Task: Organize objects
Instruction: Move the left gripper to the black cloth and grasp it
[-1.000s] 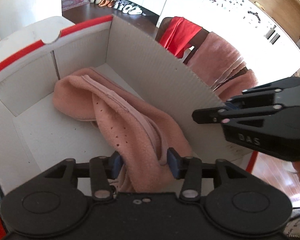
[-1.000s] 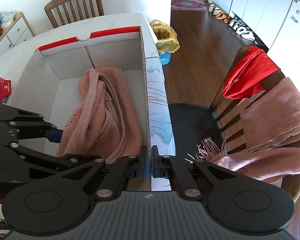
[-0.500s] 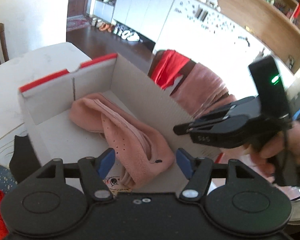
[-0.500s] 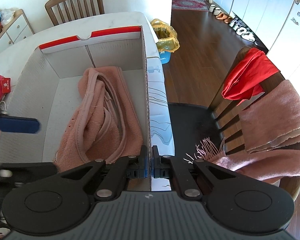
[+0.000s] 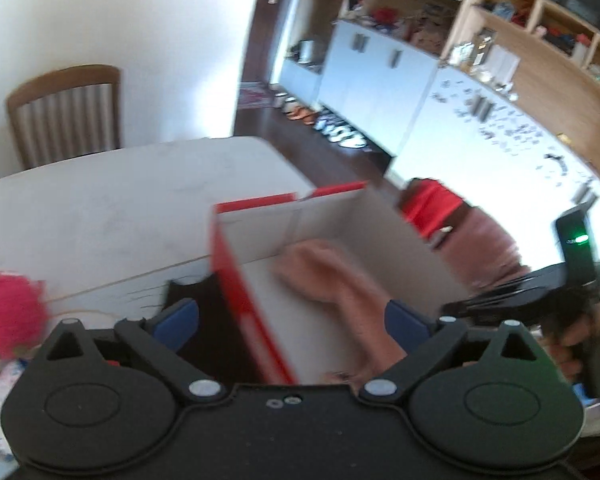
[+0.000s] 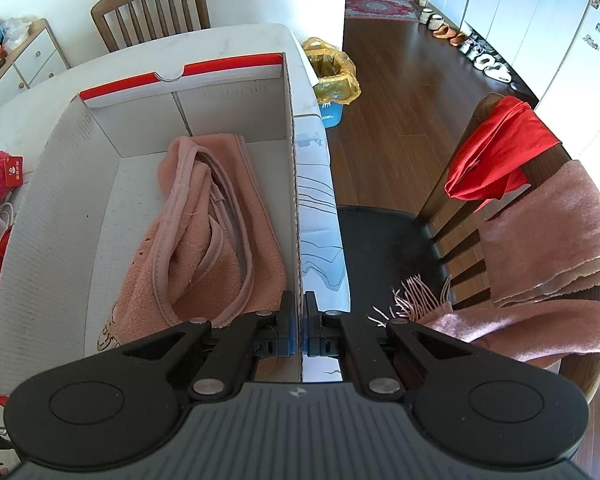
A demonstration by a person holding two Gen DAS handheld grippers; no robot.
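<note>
my left gripper (image 5: 292, 320) has just been opening and now stands spread wide, nothing between its pads. my right gripper (image 6: 299, 326) is pinching the box (image 6: 60, 184) wall. the pink garment (image 6: 212, 236) lies inside the box.

Daylight flooded both fisheye views, blowing out the white cabinets (image 5: 452, 136) at right; the left wrist view was motion-blurred throughout, the right sharp, edges bowed
</note>
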